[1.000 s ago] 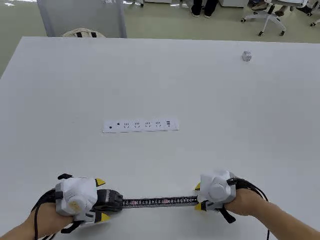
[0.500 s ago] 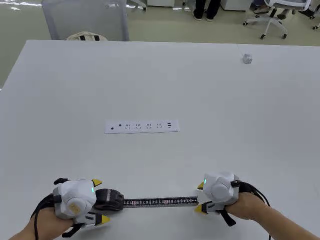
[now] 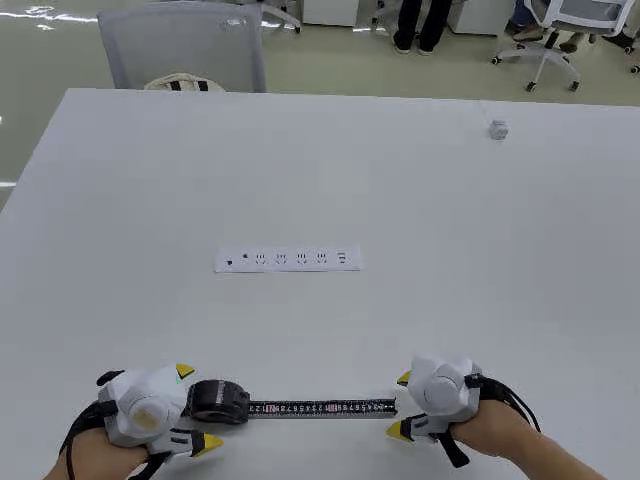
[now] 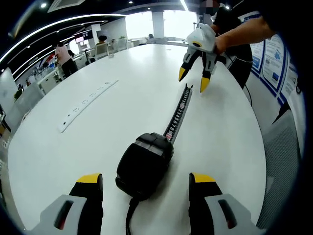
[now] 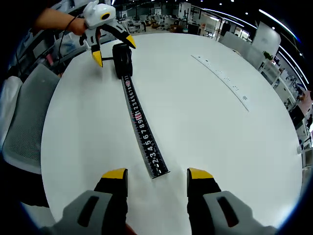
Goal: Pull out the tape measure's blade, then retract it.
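Note:
A black tape measure (image 3: pixel 218 400) lies on the white table (image 3: pixel 320 170) near its front edge. Its blade (image 3: pixel 320 407) is pulled out to the right and lies flat. My left gripper (image 3: pixel 198 406) is open, with its yellow-tipped jaws on either side of the case (image 4: pixel 144 164) and not touching it. My right gripper (image 3: pixel 399 404) is open at the blade's free end (image 5: pixel 159 170), which lies between its fingertips. The left gripper view looks along the blade (image 4: pixel 178 112) to the right gripper (image 4: pixel 192 81). The right gripper view shows the case (image 5: pixel 122 58) and the left gripper (image 5: pixel 113 50).
A white power strip (image 3: pixel 288 259) lies flat in the middle of the table. A small grey object (image 3: pixel 498 129) sits far back on the right. A grey chair (image 3: pixel 185 45) stands behind the table's far left edge, and people and office chairs are beyond it.
The head camera has tilted, so everything sits lower in the picture. The blade is the same length. My right gripper's jaws look slightly wider apart than a second ago.

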`<control>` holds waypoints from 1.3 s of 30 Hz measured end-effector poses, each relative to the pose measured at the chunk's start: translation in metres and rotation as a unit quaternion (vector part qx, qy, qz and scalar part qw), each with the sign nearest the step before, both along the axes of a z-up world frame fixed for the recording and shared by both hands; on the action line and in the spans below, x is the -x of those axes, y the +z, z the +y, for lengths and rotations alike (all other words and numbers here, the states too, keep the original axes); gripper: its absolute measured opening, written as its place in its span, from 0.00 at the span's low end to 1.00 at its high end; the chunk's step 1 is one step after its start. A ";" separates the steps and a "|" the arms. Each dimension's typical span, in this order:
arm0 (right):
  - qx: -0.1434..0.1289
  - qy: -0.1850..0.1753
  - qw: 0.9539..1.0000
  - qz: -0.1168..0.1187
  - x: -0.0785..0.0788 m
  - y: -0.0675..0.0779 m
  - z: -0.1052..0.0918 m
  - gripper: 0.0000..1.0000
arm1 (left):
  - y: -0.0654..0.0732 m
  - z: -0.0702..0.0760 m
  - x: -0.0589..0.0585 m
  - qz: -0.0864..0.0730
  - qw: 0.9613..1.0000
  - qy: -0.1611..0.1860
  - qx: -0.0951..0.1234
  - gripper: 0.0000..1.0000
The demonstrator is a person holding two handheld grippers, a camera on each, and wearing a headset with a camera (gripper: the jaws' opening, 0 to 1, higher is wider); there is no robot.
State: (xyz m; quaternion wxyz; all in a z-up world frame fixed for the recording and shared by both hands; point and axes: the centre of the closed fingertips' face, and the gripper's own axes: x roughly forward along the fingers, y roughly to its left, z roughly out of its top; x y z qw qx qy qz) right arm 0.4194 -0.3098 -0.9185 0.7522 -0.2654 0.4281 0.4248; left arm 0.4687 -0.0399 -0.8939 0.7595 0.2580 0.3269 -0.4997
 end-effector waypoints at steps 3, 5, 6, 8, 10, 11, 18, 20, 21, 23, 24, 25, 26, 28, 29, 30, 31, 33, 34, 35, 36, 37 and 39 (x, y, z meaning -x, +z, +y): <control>-0.004 -0.008 1.000 -0.002 0.002 0.001 0.001 0.50 | 0.002 0.002 0.003 -0.001 1.000 0.008 0.005 0.71; -0.009 -0.017 1.000 -0.003 0.003 0.001 0.001 0.51 | 0.002 0.003 0.004 0.001 1.000 0.018 0.008 0.71; -0.013 -0.022 1.000 -0.005 0.003 0.002 0.002 0.51 | 0.003 0.004 0.005 0.001 1.000 0.024 0.010 0.71; -0.015 -0.028 0.999 -0.006 0.003 0.002 0.002 0.52 | 0.003 0.007 0.005 0.002 0.999 0.035 0.010 0.73; -0.017 -0.031 0.999 -0.008 0.005 0.003 0.003 0.53 | 0.004 0.009 0.005 0.006 0.999 0.052 0.014 0.75; -0.018 -0.033 0.999 -0.009 0.006 0.003 0.003 0.53 | 0.004 0.011 0.005 0.004 0.998 0.055 0.015 0.75; -0.027 -0.056 0.998 -0.011 0.010 0.004 0.005 0.56 | 0.002 0.022 0.008 0.010 0.995 0.096 0.017 0.79; -0.030 -0.061 0.998 -0.013 0.012 0.007 0.006 0.57 | 0.002 0.024 0.011 0.012 0.994 0.105 0.020 0.79; -0.030 -0.065 0.997 -0.014 0.013 0.006 0.005 0.57 | 0.002 0.026 0.011 0.012 0.994 0.111 0.021 0.79; -0.030 -0.072 0.997 -0.016 0.013 0.006 0.005 0.59 | 0.002 0.028 0.012 0.013 0.992 0.122 0.021 0.79; -0.033 -0.075 0.997 -0.017 0.015 0.008 0.006 0.59 | 0.003 0.029 0.013 0.012 0.991 0.127 0.025 0.80; -0.035 -0.078 0.996 -0.017 0.016 0.008 0.006 0.59 | 0.003 0.030 0.013 0.012 0.991 0.132 0.024 0.80; -0.036 -0.081 0.996 -0.018 0.016 0.008 0.006 0.59 | 0.003 0.032 0.013 0.011 0.990 0.138 0.022 0.80; -0.039 -0.089 0.995 -0.021 0.018 0.012 0.007 0.60 | 0.004 0.033 0.015 0.014 0.988 0.151 0.027 0.81; -0.041 -0.094 0.995 -0.021 0.020 0.013 0.008 0.61 | 0.005 0.033 0.016 0.012 0.988 0.154 0.025 0.81; -0.042 -0.097 0.994 -0.023 0.020 0.014 0.008 0.61 | 0.005 0.033 0.017 0.011 0.987 0.156 0.026 0.81; -0.044 -0.101 0.994 -0.025 0.021 0.014 0.008 0.61 | 0.005 0.033 0.018 0.011 0.987 0.159 0.028 0.81; -0.051 -0.118 0.991 -0.028 0.020 0.014 0.007 0.62 | 0.004 0.035 0.019 0.011 0.985 0.169 0.027 0.81; -0.053 -0.125 0.990 -0.031 0.020 0.015 0.007 0.62 | 0.005 0.035 0.019 0.011 0.984 0.176 0.030 0.81; -0.054 -0.131 0.989 -0.034 0.020 0.016 0.006 0.63 | 0.006 0.034 0.020 0.012 0.983 0.179 0.033 0.81; -0.056 -0.138 0.988 -0.035 0.021 0.017 0.006 0.65 | 0.006 0.034 0.021 0.012 0.982 0.183 0.035 0.81; -0.057 -0.139 0.988 -0.035 0.021 0.018 0.006 0.65 | 0.006 0.034 0.022 0.012 0.982 0.184 0.036 0.81; -0.061 -0.147 0.986 -0.037 0.024 0.018 0.006 0.65 | 0.007 0.034 0.023 0.012 0.980 0.194 0.038 0.82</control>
